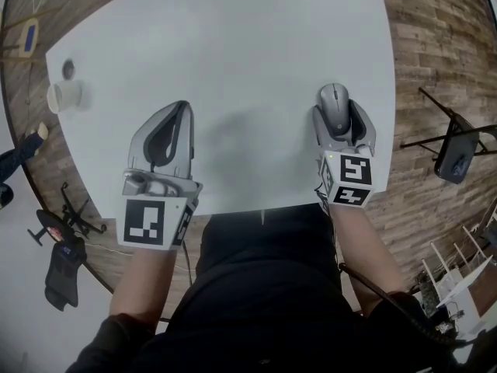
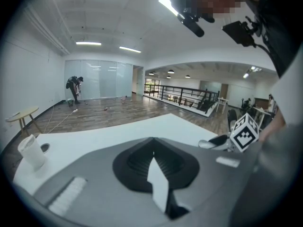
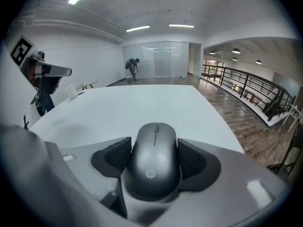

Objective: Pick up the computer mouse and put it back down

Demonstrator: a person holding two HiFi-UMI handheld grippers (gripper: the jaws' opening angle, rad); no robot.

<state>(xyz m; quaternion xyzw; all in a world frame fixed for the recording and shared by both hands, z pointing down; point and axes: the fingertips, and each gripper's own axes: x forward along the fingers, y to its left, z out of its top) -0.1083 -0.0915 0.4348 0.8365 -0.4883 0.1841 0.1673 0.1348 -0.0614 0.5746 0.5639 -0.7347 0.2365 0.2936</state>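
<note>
A grey computer mouse (image 1: 335, 99) sits between the jaws of my right gripper (image 1: 339, 116), over the right part of the white table (image 1: 233, 37). In the right gripper view the black pads press both sides of the mouse (image 3: 155, 171), so the right gripper (image 3: 155, 150) is shut on it. I cannot tell whether the mouse touches the table. My left gripper (image 1: 185, 106) hovers over the table's front left, its jaws meeting at the tip with nothing between them. The left gripper view shows the left gripper (image 2: 152, 140) shut the same way.
A white cup (image 1: 64, 95) and a small dark round thing (image 1: 68, 69) stand at the table's far left edge. A folding chair (image 1: 454, 150) stands on the wood floor to the right. Black stands (image 1: 62, 239) lie at left. A person (image 2: 73, 86) works far off.
</note>
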